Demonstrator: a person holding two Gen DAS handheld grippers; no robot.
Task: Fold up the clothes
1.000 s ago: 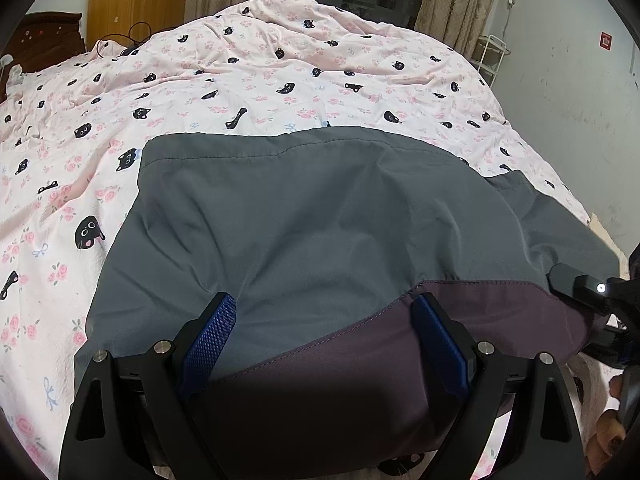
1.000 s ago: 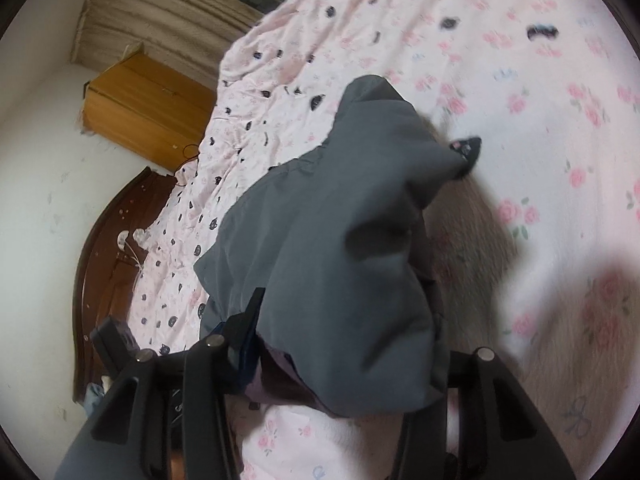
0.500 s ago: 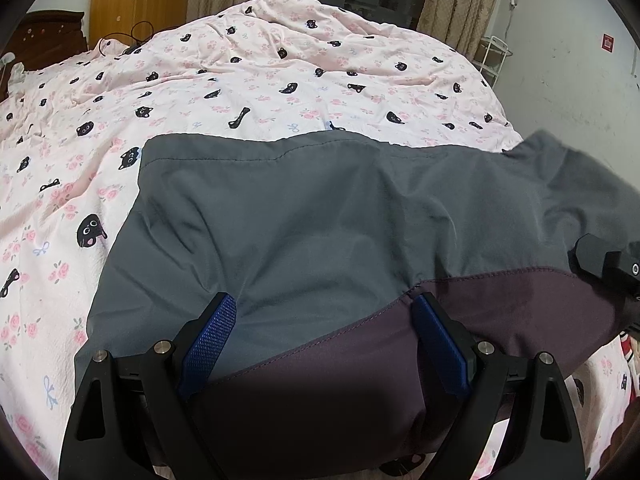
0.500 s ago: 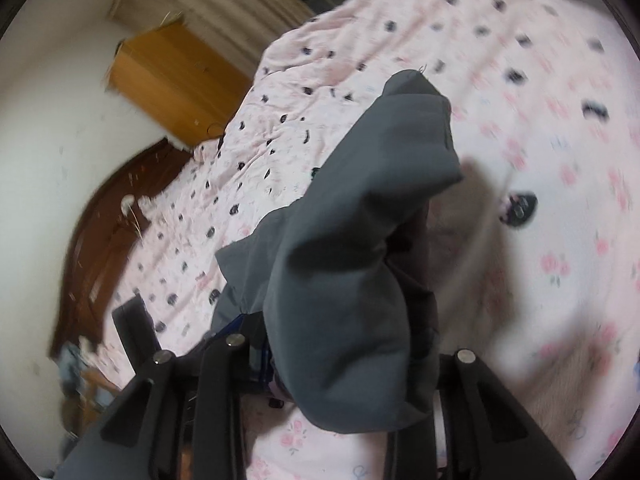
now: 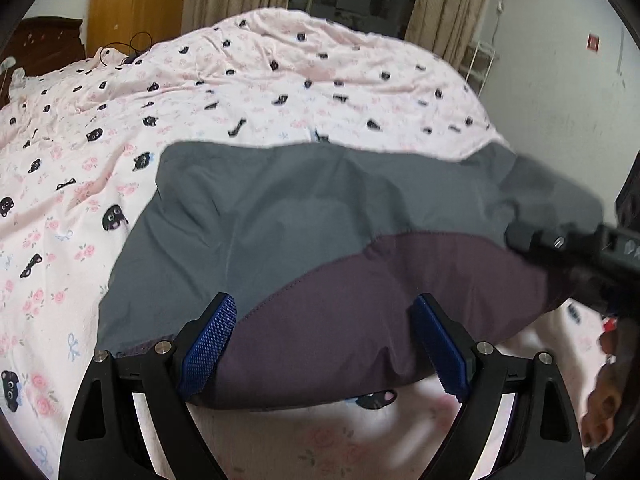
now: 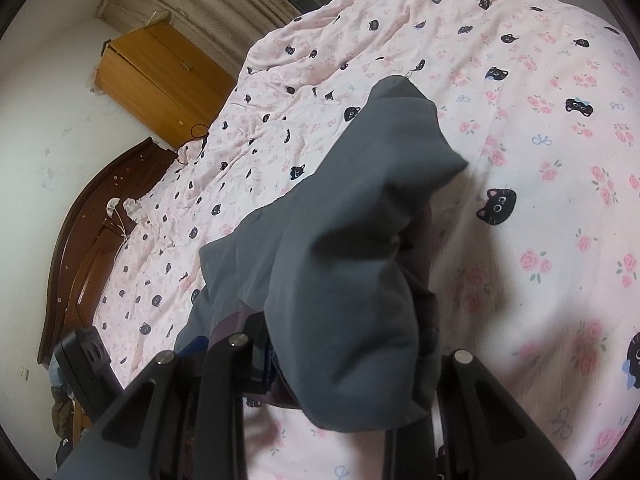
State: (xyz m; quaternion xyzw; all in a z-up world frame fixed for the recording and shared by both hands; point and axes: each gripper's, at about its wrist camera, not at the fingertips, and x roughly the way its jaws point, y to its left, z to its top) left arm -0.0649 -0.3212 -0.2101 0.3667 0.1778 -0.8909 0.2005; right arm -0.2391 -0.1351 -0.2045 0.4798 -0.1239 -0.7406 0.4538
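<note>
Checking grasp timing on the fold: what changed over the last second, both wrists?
The right gripper has lifted the right end of the grey and purple garment off the bedspread; that end now hangs bunched between its jaws, which are closing a little more. In the left view that gripper sits higher and further right. Unchanged: left gripper wide open over the purple hem, gripping nothing; the garment's left part still flat.
</note>
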